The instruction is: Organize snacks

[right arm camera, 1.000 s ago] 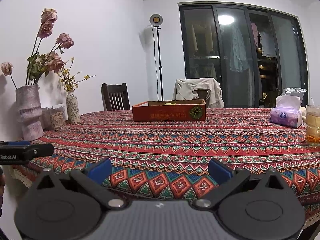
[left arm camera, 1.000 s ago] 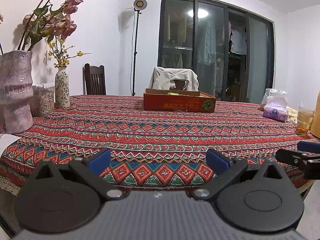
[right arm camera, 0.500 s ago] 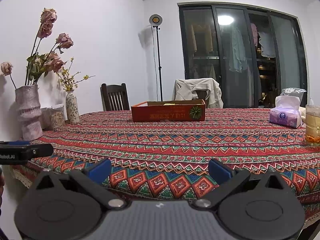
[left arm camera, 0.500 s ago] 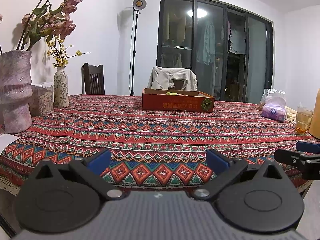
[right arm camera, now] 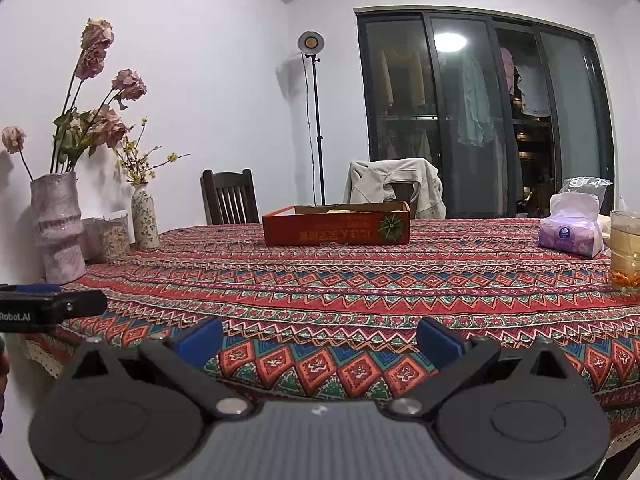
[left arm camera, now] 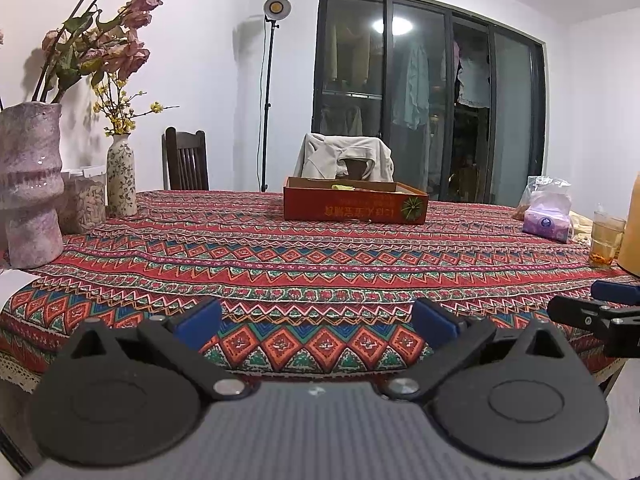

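Observation:
A shallow red cardboard box [left arm camera: 355,204] stands far back on the patterned tablecloth [left arm camera: 304,256]; something yellow shows just over its rim. It also shows in the right wrist view [right arm camera: 337,229]. My left gripper [left arm camera: 316,322] is open and empty, held level at the table's near edge. My right gripper [right arm camera: 320,340] is open and empty too, at the near edge to the right of the left one. Each gripper's tip shows at the side of the other's view.
A pink vase with dried roses [left arm camera: 30,184], a jar [left arm camera: 82,204] and a small flowered vase [left arm camera: 121,176] stand at the left. A tissue pack [right arm camera: 570,232] and a glass of tea [right arm camera: 626,254] stand at the right. Two chairs [right arm camera: 228,196] stand behind the table.
Both grippers have dipped and drawn back very slightly from the table. Their jaws stay open as before.

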`<act>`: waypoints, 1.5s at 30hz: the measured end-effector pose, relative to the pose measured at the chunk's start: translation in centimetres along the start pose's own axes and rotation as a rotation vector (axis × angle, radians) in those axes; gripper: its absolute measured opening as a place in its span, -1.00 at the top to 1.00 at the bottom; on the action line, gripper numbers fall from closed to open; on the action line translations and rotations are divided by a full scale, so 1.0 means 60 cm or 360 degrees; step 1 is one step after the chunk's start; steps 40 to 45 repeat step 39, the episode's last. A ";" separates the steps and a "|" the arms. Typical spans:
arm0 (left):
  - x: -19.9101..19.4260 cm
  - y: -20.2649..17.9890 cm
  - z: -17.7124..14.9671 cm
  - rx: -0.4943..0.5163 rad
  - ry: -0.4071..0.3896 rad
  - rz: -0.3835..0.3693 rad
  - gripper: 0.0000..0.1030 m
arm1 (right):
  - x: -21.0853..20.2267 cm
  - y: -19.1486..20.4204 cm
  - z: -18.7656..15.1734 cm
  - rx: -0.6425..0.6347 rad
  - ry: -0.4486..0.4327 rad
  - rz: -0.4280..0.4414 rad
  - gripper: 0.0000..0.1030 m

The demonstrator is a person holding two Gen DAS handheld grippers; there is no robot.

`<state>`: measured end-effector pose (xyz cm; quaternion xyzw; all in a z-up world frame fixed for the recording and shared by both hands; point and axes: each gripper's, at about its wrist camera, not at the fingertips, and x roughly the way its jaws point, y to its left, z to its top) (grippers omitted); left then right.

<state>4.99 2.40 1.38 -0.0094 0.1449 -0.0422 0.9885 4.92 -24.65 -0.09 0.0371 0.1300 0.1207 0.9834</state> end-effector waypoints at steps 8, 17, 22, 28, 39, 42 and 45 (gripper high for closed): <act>0.000 0.000 0.000 0.0001 -0.0001 -0.0002 -1.00 | 0.000 0.000 -0.001 -0.0002 0.0008 0.0007 -1.00; 0.000 -0.001 0.003 0.0010 -0.0002 -0.0024 -1.00 | -0.001 -0.002 0.002 0.0000 0.0007 0.0003 -1.00; -0.002 -0.004 0.001 0.0030 -0.0003 -0.0048 -1.00 | -0.002 -0.005 0.004 0.0003 0.0005 0.0005 -1.00; -0.003 -0.007 0.001 0.0040 -0.0013 -0.0058 -1.00 | -0.002 -0.005 0.004 0.0001 0.0016 0.0008 -1.00; -0.005 -0.012 -0.002 0.0074 -0.0024 -0.0055 -1.00 | 0.000 -0.006 0.003 0.0000 0.0025 0.0010 -1.00; -0.005 -0.012 -0.002 0.0074 -0.0024 -0.0055 -1.00 | 0.000 -0.006 0.003 0.0000 0.0025 0.0010 -1.00; -0.005 -0.012 -0.002 0.0074 -0.0024 -0.0055 -1.00 | 0.000 -0.006 0.003 0.0000 0.0025 0.0010 -1.00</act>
